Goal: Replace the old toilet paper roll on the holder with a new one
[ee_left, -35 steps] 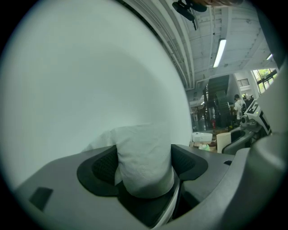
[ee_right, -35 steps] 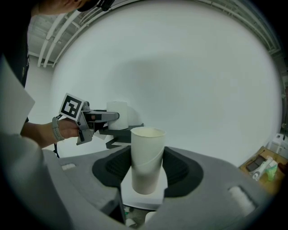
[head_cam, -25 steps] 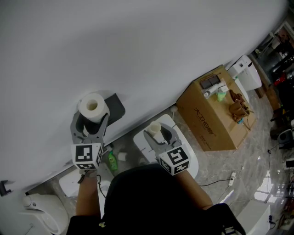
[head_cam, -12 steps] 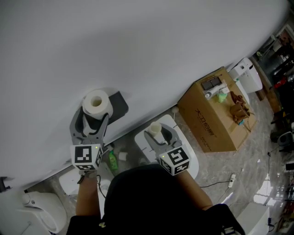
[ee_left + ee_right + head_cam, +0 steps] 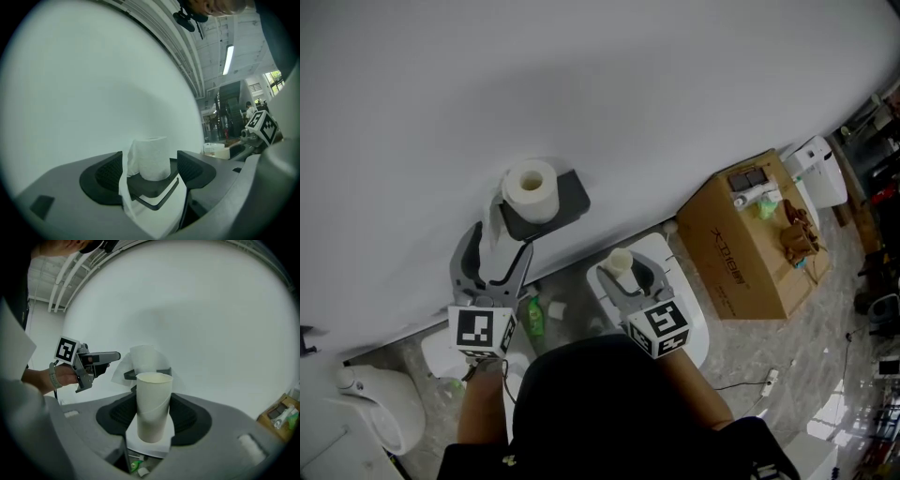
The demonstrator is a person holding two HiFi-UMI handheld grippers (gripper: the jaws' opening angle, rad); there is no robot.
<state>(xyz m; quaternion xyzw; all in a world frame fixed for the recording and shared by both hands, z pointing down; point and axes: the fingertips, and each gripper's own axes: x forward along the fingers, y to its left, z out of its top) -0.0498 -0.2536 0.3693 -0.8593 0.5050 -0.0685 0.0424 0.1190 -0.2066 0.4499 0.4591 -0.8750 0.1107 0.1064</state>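
On the dark holder (image 5: pixel 569 199) against the white wall (image 5: pixel 581 84), upright, a new toilet paper roll (image 5: pixel 530 190) with a loose sheet down the front. Just short of the holder, the left gripper (image 5: pixel 500 240), jaws spread wide with nothing in their grip. Off to the right and nearer the person, the right gripper (image 5: pixel 624 271), jaws part-closed on the old cardboard tube (image 5: pixel 620 262), upright between them. Below, a white toilet (image 5: pixel 686 323), a green bottle (image 5: pixel 532 316) and, well apart to the right, a cardboard box (image 5: pixel 750 248).
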